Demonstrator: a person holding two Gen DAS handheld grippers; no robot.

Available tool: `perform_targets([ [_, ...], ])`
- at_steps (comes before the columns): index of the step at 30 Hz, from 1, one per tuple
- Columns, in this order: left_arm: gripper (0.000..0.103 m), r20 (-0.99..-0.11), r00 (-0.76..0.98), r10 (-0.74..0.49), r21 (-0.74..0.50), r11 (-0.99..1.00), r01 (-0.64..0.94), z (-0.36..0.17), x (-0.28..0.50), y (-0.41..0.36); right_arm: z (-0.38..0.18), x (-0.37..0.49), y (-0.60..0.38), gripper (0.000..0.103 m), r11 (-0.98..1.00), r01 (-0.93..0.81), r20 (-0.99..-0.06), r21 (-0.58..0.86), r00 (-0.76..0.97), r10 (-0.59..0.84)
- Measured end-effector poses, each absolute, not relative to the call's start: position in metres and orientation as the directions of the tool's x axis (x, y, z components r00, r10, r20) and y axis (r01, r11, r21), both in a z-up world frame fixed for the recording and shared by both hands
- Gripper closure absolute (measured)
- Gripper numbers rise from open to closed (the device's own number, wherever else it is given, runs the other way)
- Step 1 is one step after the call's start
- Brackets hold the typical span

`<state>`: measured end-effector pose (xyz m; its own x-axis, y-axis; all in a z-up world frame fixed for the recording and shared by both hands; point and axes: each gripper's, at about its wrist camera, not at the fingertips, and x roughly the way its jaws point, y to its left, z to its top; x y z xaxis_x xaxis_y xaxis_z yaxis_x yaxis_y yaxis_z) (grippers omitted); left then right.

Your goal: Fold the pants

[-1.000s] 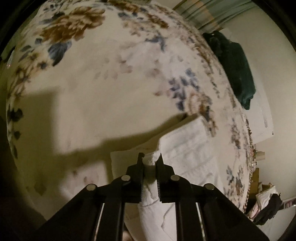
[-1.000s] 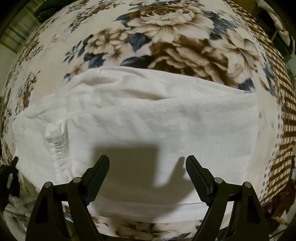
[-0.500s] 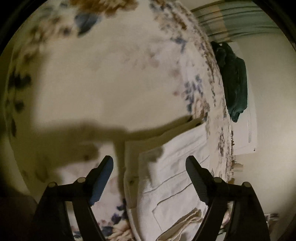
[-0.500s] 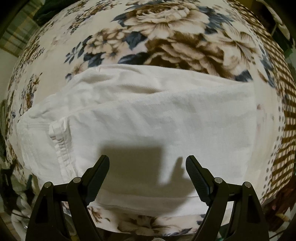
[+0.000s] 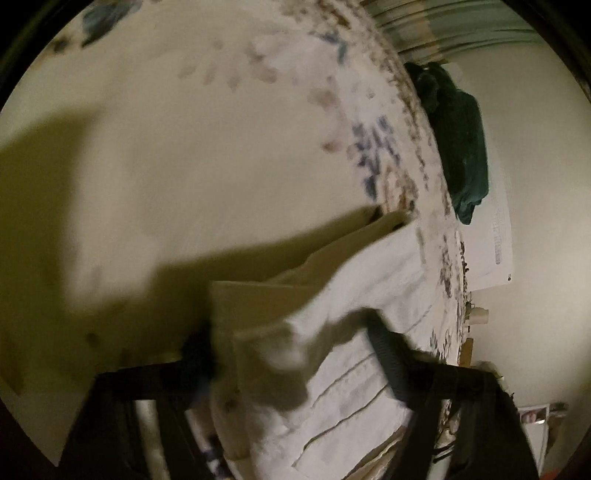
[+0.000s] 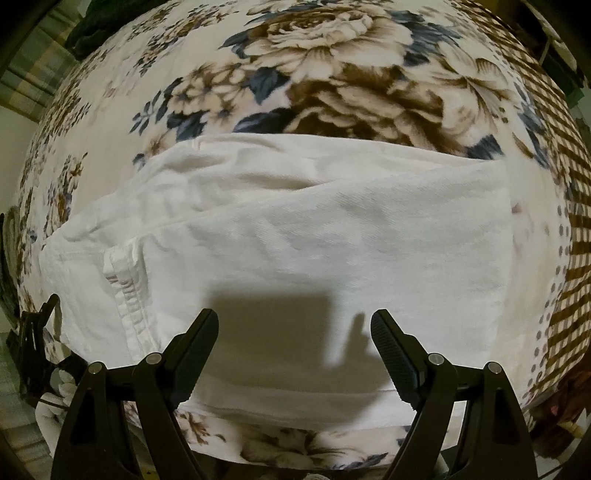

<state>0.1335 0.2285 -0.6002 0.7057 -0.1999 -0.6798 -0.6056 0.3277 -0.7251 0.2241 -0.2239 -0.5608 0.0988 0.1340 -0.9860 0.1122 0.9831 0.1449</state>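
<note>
Floral bedding fills both of my views: a cream blanket (image 6: 369, 74) with big brown and blue blooms that covers the whole bed. From the right wrist camera I look straight down on it and get sharp detail, including a brown checked border (image 6: 546, 155) along the right edge. The left wrist camera is smeared with motion blur, but it gives me what the other cannot — a pale wall (image 5: 535, 184), striped curtains (image 5: 461, 29) at the top, and a dark green garment (image 5: 461, 147) lying at the far edge of the bed.

The white pants (image 6: 295, 240) lie folded flat on the blanket, a broad rectangle with a stitched seam (image 6: 125, 291) showing near its left end. In the left view I see the same pants (image 5: 351, 387) from one end, layers stacked and thin seam lines running across.

My right gripper (image 6: 293, 336) hangs above the near edge of the pants, jaws spread wide with nothing between them, its shadow thrown on the cloth. My left gripper (image 5: 291, 354) is closing — a raised fold of the white fabric sits between its fingers, yet through the blur I cannot see the pads pressing on it.
</note>
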Motion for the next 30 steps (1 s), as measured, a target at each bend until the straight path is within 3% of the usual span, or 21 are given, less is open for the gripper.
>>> perform_targets([
  [2, 0.068, -0.668, 0.719, -0.192, -0.728, 0.368, -0.578, -0.591, 0.135, 0.223, -0.561, 0.222, -0.227, 0.016, 0.982, 0.115, -0.985, 0.15, 0.102, 0.138],
  [7, 0.073, -0.614, 0.774, -0.151, -0.727, 0.491, -0.481, -0.531, 0.137, 0.197, -0.56, 0.216, -0.236, 0.016, 0.982, 0.117, -0.985, 0.148, 0.108, 0.135],
  [10, 0.081, -0.563, 0.811, -0.155, -0.708, 0.597, -0.377, -0.476, 0.14, 0.166, -0.559, 0.212, -0.248, 0.016, 0.979, 0.136, -0.984, 0.153, 0.113, 0.138],
  [16, 0.083, -0.51, 0.804, -0.306, -0.646, 0.753, -0.123, -0.405, 0.156, 0.065, -0.549, 0.202, -0.291, 0.016, 0.96, 0.213, -0.979, 0.179, 0.135, 0.153],
  [23, 0.083, -0.567, 0.661, -0.492, -0.598, 0.797, 0.08, -0.419, 0.171, -0.074, -0.53, 0.182, -0.362, 0.016, 0.938, 0.298, -0.977, 0.178, 0.171, 0.131],
  [30, 0.083, -0.713, 0.406, -0.572, -0.53, 0.818, 0.222, -0.49, 0.182, -0.193, -0.526, 0.156, -0.439, 0.016, 0.905, 0.395, -0.98, 0.158, 0.178, 0.093],
])
